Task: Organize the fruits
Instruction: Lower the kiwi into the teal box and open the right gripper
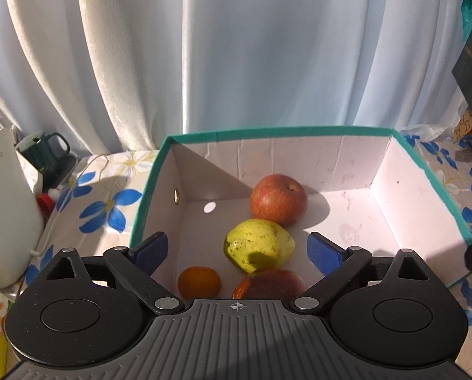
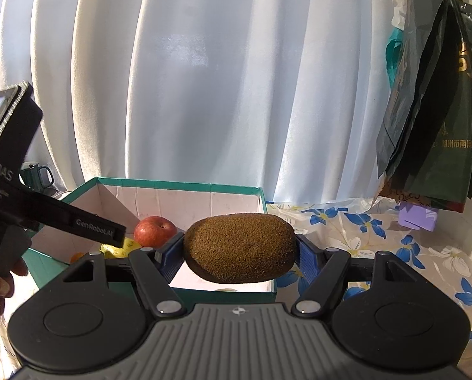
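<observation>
A teal-rimmed cardboard box (image 1: 315, 131) holds a red apple (image 1: 278, 199), a yellow-green pear (image 1: 259, 245), a small orange (image 1: 198, 282) and a second red apple (image 1: 270, 283) near the front. My left gripper (image 1: 239, 250) is open and empty, hovering over the box above the pear. My right gripper (image 2: 240, 250) is shut on a brown kiwi (image 2: 240, 248), held above the box's near right part (image 2: 236, 294). The far apple (image 2: 155, 231) and the pear (image 2: 126, 245) show in the right wrist view, with the left gripper's body (image 2: 11, 196) at left.
The box stands on a blue-flowered tablecloth (image 1: 106, 202). A white appliance (image 1: 8, 209) and a dark green mug (image 1: 46, 152) stand at left. Dark bags (image 2: 435, 120) hang at right, above a purple block (image 2: 418, 217). White curtains hang behind.
</observation>
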{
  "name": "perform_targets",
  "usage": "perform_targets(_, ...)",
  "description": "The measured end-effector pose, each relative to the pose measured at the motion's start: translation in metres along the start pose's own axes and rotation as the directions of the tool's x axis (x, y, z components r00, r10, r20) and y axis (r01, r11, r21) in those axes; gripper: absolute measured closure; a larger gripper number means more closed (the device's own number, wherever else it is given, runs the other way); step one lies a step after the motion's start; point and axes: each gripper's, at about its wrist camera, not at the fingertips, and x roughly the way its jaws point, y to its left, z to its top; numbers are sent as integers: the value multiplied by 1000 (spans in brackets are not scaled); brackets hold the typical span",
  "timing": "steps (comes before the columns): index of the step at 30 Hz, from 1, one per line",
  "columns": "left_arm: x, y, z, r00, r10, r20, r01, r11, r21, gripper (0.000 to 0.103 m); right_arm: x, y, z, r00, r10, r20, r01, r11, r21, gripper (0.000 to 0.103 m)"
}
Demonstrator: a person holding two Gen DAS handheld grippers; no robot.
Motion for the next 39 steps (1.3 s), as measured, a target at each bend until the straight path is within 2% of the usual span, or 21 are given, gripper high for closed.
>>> perform_targets(3, -28, 17, 0, 999, 13, 53, -10, 999, -50, 3, -1, 0, 0, 1000, 2, 3, -2, 1000, -4, 30)
perform_targets(5, -50, 33, -5, 993, 59, 106, -50, 995, -87, 1, 0, 0, 1, 1000, 1, 5, -1, 1000, -7, 30)
perform_targets(8, -72, 56, -14, 980, 142, 139, -122, 981, -148, 1, 1, 0, 0, 1000, 0, 6, 0, 1000, -6, 30)
perform_targets(10, -80, 68, -21, 975, 177, 133, -149, 970, -193, 1, 4, 1, 0, 1000, 1, 3, -1, 1000, -10, 30)
perform_targets(17, -79, 92, -47, 981, 189, 38, -171, 942, -290, 1, 17, 13, -1, 998, 51, -38, -52, 998, -34, 30)
perform_targets(22, -79, 87, -60, 983, 183, 8, -174, 946, -274, 1, 29, 20, -7, 992, 86, -93, -89, 996, -29, 30)
perform_targets(30, -75, 75, -65, 983, 184, -20, -184, 957, -223, 1, 43, 24, -10, 988, 88, -127, -95, 994, -50, 30)
perform_targets(39, -70, 62, -65, 986, 165, -28, -167, 971, -169, 1, 48, 18, -12, 985, 117, -129, -119, 993, -8, 30)
